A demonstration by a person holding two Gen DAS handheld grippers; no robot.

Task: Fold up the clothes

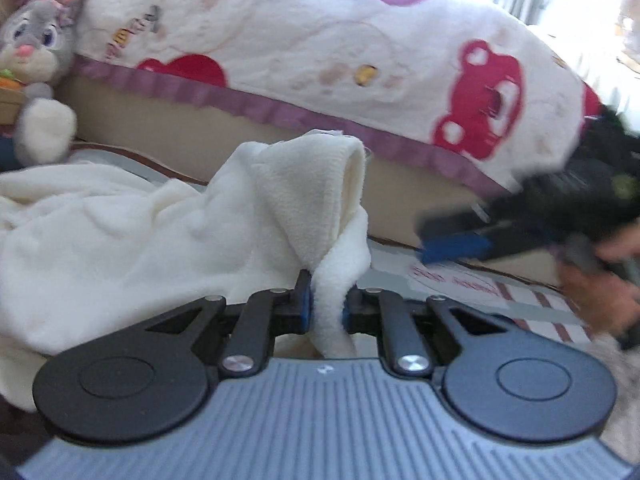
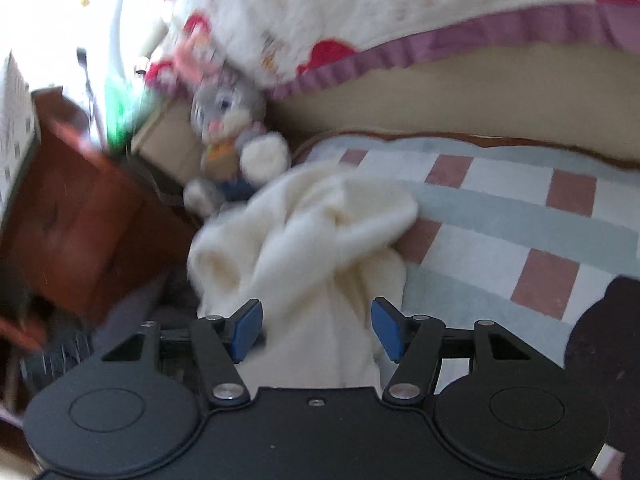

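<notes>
A cream fleece garment [image 1: 140, 240] lies crumpled on the checked mat, and one fold of it rises in a peak. My left gripper [image 1: 326, 304] is shut on a hanging strip of that fleece, with its blue pads pinching the cloth. In the right wrist view the same garment [image 2: 320, 232] runs down between the wide-set blue pads [image 2: 248, 332] of my right gripper [image 2: 317, 332]. That gripper is open, and the pads do not press on the cloth. In the left wrist view the right gripper [image 1: 456, 240] shows blurred at the right, held by a hand [image 1: 600, 292].
A grey plush rabbit [image 1: 36, 52] [image 2: 232, 120] sits at the garment's far end. A white blanket with red bear prints [image 1: 320, 40] hangs over a beige bed base [image 1: 200, 132] behind. The checked mat [image 2: 520, 220] spreads to the right. A brown wooden cabinet [image 2: 72, 220] stands at the left.
</notes>
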